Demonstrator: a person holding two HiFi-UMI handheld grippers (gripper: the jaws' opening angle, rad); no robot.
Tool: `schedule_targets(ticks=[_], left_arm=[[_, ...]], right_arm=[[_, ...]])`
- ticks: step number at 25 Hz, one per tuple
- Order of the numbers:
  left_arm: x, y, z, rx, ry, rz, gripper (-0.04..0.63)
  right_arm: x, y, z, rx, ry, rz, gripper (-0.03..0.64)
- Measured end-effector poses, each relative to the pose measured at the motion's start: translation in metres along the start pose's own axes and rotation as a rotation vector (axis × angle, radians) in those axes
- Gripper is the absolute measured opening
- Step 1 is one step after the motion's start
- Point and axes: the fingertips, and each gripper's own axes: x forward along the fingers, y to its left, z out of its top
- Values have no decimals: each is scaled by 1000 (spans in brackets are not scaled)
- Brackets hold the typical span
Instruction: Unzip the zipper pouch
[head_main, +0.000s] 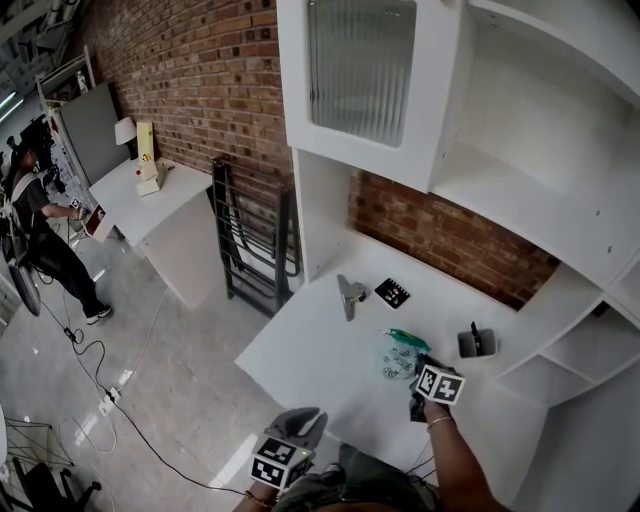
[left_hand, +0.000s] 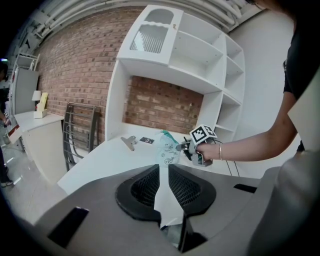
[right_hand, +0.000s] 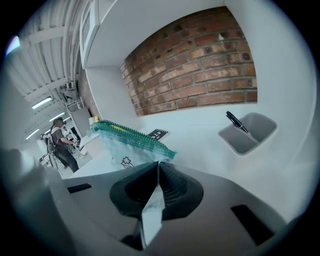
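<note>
The zipper pouch (head_main: 398, 358) is clear plastic with a green zipper (right_hand: 131, 135) along its top. It is lifted above the white table (head_main: 320, 350). My right gripper (head_main: 417, 370) is shut on the pouch's plastic just under the near end of the zipper. In the right gripper view the film runs into my right gripper's (right_hand: 158, 165) closed jaws. My left gripper (head_main: 304, 420) hangs low near the table's front edge, well apart from the pouch. Its jaws are together with nothing of the pouch between them. From the left gripper view the pouch (left_hand: 167, 150) dangles from the right gripper (left_hand: 188, 146).
A grey metal clip (head_main: 350, 295) and a black marker card (head_main: 392, 292) lie on the table behind the pouch. A grey tray holding a pen (head_main: 476, 343) sits to the right. White shelves (head_main: 520, 150) rise behind. A black rack (head_main: 250, 240) leans left of the table, and a person (head_main: 40, 235) stands far left.
</note>
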Motion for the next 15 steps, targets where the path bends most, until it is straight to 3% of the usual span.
schedule_targets(ticks=[7, 12, 15], left_arm=[[5, -13, -5, 10, 14, -25, 51], [11, -25, -7, 19, 21, -48, 51], [16, -31, -6, 32, 24, -67, 50]], right_arm=[[-17, -22, -27, 75, 16, -36, 22], [-30, -32, -40, 104, 26, -27, 92], [-40, -40, -47, 113, 30, -33, 98]])
